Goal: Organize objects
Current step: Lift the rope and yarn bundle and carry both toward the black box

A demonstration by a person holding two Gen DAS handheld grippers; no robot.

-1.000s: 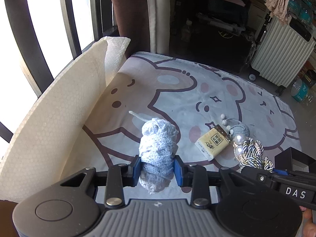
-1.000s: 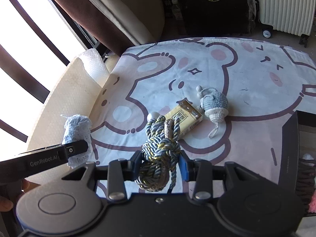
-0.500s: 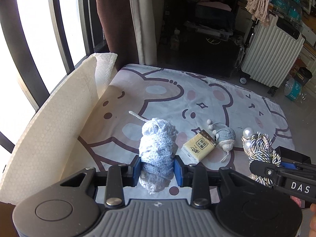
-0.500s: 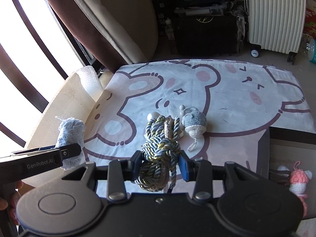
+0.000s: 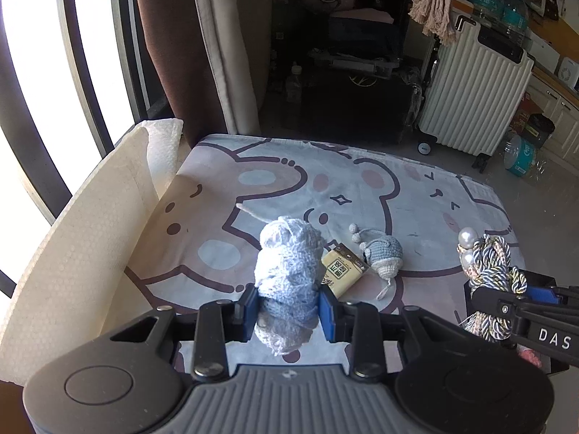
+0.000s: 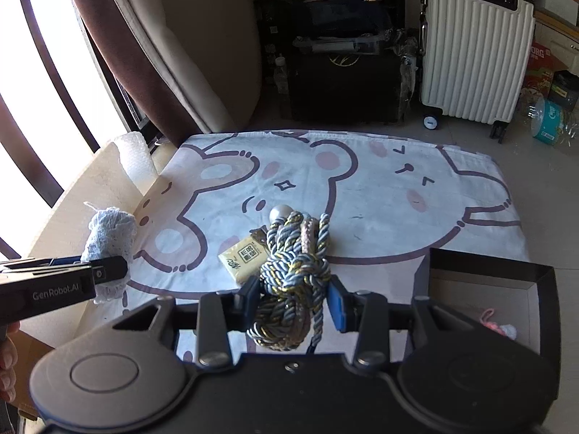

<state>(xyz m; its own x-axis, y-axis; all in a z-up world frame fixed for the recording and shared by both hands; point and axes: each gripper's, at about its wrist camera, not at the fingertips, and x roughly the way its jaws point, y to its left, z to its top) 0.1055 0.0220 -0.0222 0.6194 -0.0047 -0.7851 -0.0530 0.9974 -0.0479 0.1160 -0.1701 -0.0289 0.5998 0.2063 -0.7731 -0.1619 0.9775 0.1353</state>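
Observation:
My left gripper (image 5: 288, 307) is shut on a pale blue lace roll (image 5: 287, 271), held above the bear-print cloth (image 5: 282, 181). My right gripper (image 6: 295, 298) is shut on a knotted grey, blue and gold cord bundle (image 6: 296, 264) with pearl beads; the same cord bundle (image 5: 488, 275) shows at the right of the left wrist view. On the cloth lie a yellow tissue packet (image 5: 342, 271) and a grey crocheted toy (image 5: 383, 255). The tissue packet (image 6: 242, 255) sits just behind the cord in the right wrist view, where the toy is hidden.
A black open box (image 6: 542, 289) with a pink knitted item (image 6: 497, 323) inside stands at the cloth's right front. A cream foam sheet (image 5: 79, 246) leans along the left edge by the window bars. A white suitcase (image 6: 474, 47) and dark furniture stand beyond the far edge.
Both grippers have risen and drawn back from the cloth with their loads. The tissue packet and the crocheted toy now look smaller and farther off, and the black box has come into the right wrist view.

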